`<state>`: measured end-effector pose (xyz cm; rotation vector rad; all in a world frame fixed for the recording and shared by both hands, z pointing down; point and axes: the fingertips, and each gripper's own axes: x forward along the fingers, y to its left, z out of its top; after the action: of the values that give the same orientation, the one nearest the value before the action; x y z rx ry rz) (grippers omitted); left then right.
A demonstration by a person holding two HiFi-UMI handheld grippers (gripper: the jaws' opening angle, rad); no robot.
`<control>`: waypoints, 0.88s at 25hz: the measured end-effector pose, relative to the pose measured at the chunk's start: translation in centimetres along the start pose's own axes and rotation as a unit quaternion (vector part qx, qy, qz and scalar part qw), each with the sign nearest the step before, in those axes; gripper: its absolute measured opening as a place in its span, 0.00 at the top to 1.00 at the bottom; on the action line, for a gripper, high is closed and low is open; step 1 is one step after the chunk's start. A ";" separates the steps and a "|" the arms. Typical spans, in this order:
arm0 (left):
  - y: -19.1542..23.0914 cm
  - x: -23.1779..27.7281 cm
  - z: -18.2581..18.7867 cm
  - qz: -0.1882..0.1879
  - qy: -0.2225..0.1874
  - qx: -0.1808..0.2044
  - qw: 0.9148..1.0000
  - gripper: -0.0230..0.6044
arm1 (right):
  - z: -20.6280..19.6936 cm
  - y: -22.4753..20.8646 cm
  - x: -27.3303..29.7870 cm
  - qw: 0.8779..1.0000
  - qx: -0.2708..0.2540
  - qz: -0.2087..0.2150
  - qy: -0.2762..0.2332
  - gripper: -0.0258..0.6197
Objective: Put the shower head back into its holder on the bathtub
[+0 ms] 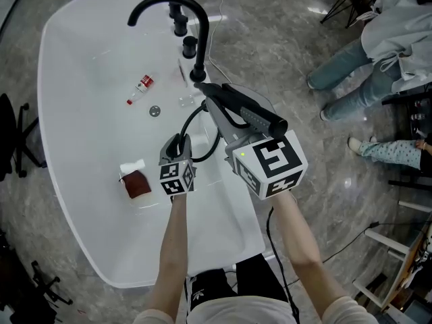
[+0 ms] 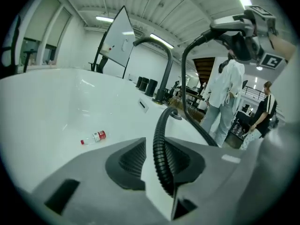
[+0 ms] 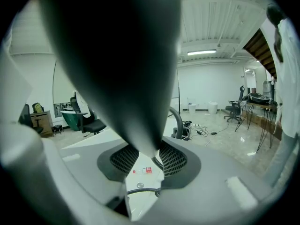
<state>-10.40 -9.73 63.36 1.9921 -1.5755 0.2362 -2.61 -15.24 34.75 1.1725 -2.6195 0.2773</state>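
Observation:
The black shower head [image 1: 246, 110] is held above the white bathtub's right rim [image 1: 223, 201], and my right gripper [image 1: 233, 135] is shut on its handle. In the right gripper view the shower head [image 3: 126, 69] fills the space between the jaws. Its ribbed black hose [image 1: 196, 117] loops down to the rim. My left gripper [image 1: 177, 144] is at that hose. In the left gripper view the hose [image 2: 161, 158] runs between the jaws against the right pad, with a gap on the left. The arched black faucet [image 1: 179, 5] and two black fittings [image 1: 189, 46] stand on the far rim.
A small bottle with a red label [image 1: 140, 88] lies in the tub near the drain [image 1: 154, 111]. A red-brown block on white cloth [image 1: 137, 184] sits lower in the tub. People [image 1: 378, 52] stand on the floor to the right.

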 end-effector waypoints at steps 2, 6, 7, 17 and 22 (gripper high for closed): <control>-0.7 -0.8 1.3 0.008 -0.023 0.024 0.999 0.88 | 0.3 -0.2 -0.1 1.000 -0.001 -0.002 -0.001 0.75; -2.5 -0.2 5.1 -0.015 -0.049 0.066 0.997 0.89 | 1.0 -0.6 -0.6 1.000 -0.004 -0.006 -0.005 0.75; -3.0 0.3 6.3 -0.020 -0.052 0.080 0.995 0.89 | 1.2 -0.7 -0.8 1.000 -0.004 -0.008 -0.006 0.75; -5.0 7.9 6.6 -0.031 0.078 0.221 0.972 0.91 | 1.3 -1.9 -1.8 1.000 0.004 -0.020 -0.008 0.75; -5.5 8.1 5.6 -0.005 0.085 0.277 0.957 0.89 | 0.6 -1.9 -1.6 1.000 0.008 -0.019 -0.002 0.75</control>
<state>-4.08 -18.76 60.85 2.3095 -1.4963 0.9068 -0.26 -15.48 33.81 1.2279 -2.6006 0.2887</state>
